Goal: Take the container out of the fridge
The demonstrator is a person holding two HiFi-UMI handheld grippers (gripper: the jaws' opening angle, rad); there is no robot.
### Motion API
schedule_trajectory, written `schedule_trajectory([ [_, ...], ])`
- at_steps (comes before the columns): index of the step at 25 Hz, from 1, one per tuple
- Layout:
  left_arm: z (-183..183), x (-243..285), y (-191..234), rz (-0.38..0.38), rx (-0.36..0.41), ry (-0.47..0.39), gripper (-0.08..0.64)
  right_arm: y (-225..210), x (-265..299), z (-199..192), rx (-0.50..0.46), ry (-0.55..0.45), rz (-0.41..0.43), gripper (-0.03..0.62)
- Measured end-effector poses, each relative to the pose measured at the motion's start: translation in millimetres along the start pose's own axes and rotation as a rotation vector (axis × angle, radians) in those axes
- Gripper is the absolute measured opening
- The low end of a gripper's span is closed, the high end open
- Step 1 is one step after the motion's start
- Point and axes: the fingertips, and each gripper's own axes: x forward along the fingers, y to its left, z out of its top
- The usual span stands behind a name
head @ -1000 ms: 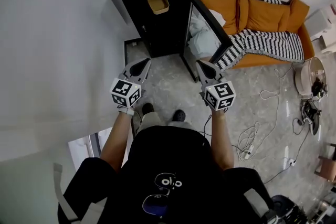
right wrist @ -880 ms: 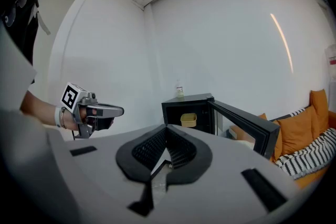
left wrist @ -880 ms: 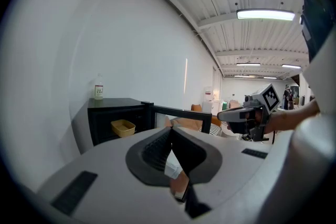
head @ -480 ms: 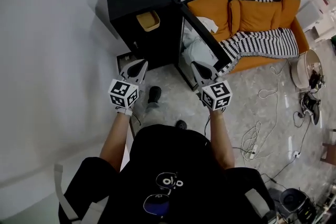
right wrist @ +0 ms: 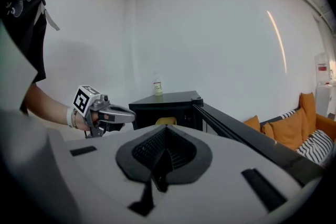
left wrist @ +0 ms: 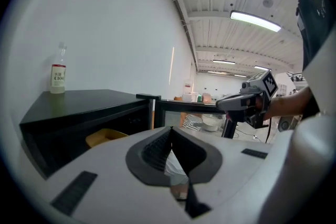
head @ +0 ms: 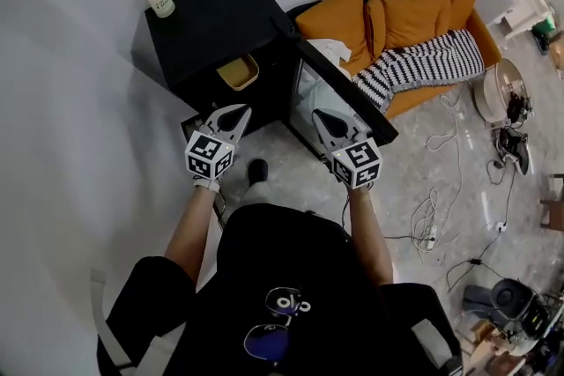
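Observation:
A black fridge (head: 216,35) stands against the wall with its door (head: 345,104) swung open to the right. A yellow container (head: 237,73) sits on a shelf inside; it also shows in the left gripper view (left wrist: 105,137) and the right gripper view (right wrist: 166,121). My left gripper (head: 233,114) is shut and empty, just short of the fridge's open front and a little below the container. My right gripper (head: 323,120) is shut and empty too, held in front of the open door.
A small bottle (head: 159,0) stands on the fridge top. An orange sofa (head: 397,18) with a striped blanket (head: 427,66) lies behind the door. Cables (head: 432,220) trail on the floor at right. The white wall (head: 70,101) runs close along the left.
The person has stepped towards the fridge, so both grippers are now nearer its open front. Both stay shut and empty, side by side.

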Motion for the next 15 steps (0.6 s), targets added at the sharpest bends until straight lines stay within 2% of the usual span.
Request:
schedule_trajectory([
  [6,-17,32,32,-0.103,0.024,0.049,0.008,-9,38,-7,0.047,0.019,-0.068,0.009],
  [15,-38,55,67,-0.167,0.066,0.099,0.008,1,89,-31,0.108,0.051,-0.126,0.009],
])
